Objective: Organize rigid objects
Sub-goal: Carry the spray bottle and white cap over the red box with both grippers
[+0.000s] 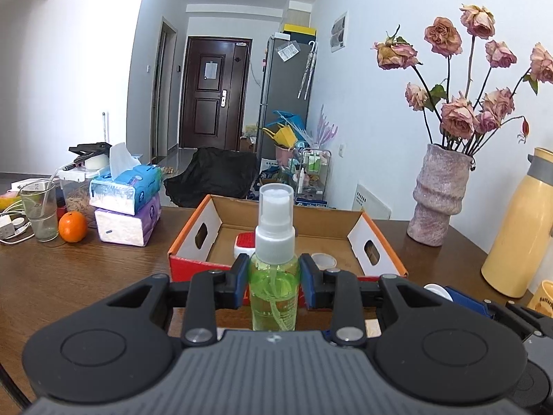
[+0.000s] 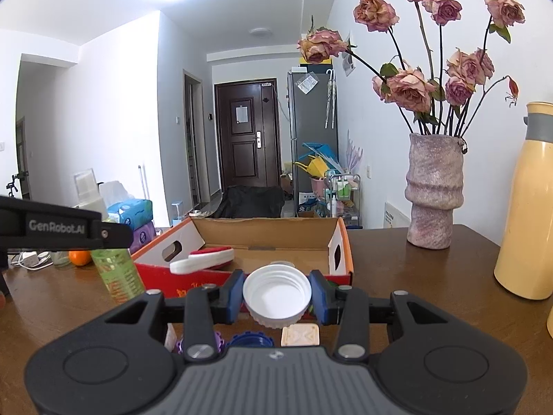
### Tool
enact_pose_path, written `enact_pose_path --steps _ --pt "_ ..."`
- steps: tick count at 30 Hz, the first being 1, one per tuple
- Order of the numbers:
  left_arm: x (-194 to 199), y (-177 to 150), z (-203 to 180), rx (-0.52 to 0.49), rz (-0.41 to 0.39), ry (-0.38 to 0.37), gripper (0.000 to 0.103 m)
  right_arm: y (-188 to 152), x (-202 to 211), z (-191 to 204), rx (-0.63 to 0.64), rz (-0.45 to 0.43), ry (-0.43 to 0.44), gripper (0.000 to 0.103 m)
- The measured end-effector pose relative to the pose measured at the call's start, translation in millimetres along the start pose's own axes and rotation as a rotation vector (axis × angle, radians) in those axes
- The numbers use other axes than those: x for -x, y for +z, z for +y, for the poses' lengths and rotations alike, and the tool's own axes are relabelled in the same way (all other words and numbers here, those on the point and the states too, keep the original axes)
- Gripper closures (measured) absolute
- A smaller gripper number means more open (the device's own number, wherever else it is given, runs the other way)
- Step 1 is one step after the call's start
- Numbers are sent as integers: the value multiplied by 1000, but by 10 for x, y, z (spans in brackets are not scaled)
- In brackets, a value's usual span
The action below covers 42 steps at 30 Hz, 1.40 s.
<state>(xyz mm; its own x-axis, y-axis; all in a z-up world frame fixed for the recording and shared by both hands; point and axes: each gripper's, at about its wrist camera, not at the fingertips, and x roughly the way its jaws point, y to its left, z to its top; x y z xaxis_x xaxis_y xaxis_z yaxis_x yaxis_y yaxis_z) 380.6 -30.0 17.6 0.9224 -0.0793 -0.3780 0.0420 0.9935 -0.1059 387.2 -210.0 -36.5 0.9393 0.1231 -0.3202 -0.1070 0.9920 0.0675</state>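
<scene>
My left gripper (image 1: pixel 273 285) is shut on a green spray bottle (image 1: pixel 274 276) with a white pump top, held upright just in front of the open cardboard box (image 1: pixel 193 238). My right gripper (image 2: pixel 276 295) is shut on a white screw lid (image 2: pixel 276 297), open side facing the camera, in front of the same box (image 2: pixel 345 252). Inside the box lie a red and white object (image 2: pixel 202 259) and a small white lid (image 1: pixel 324 260). The bottle and the left gripper also show at the left of the right wrist view (image 2: pixel 117 273).
On the brown table (image 1: pixel 86 276) stand a pink vase of dried roses (image 1: pixel 437 200), a yellow flask (image 1: pixel 518 228), tissue packs (image 1: pixel 126 204), an orange (image 1: pixel 72 226) and a glass (image 1: pixel 39 212). A purple piece (image 2: pixel 216 340), a blue cap (image 2: pixel 250 339) and a beige tile (image 2: pixel 300 334) lie under my right gripper.
</scene>
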Motion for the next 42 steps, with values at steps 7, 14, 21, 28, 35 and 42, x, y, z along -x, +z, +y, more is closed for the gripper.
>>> enact_pose_path --steps 7,14,21,28,35,42 --pt "-169 81 5 30 -3 4 71 80 -131 15 1 -16 -7 64" --pt "-346 191 12 56 -15 0 71 148 -323 15 -11 -17 -8 64" --pt "-558 272 -23 64 -10 -3 71 189 -540 14 -4 -10 -9 64" --pt "-726 342 -73 62 -13 -16 71 240 -736 -29 -1 -1 -22 64" --pt "-883 423 -136 57 -20 -34 71 311 -927 -80 -5 -2 -28 64" --pt "-1109 496 -187 58 -16 -41 71 380 -1129 -149 -6 -1 -40 64"
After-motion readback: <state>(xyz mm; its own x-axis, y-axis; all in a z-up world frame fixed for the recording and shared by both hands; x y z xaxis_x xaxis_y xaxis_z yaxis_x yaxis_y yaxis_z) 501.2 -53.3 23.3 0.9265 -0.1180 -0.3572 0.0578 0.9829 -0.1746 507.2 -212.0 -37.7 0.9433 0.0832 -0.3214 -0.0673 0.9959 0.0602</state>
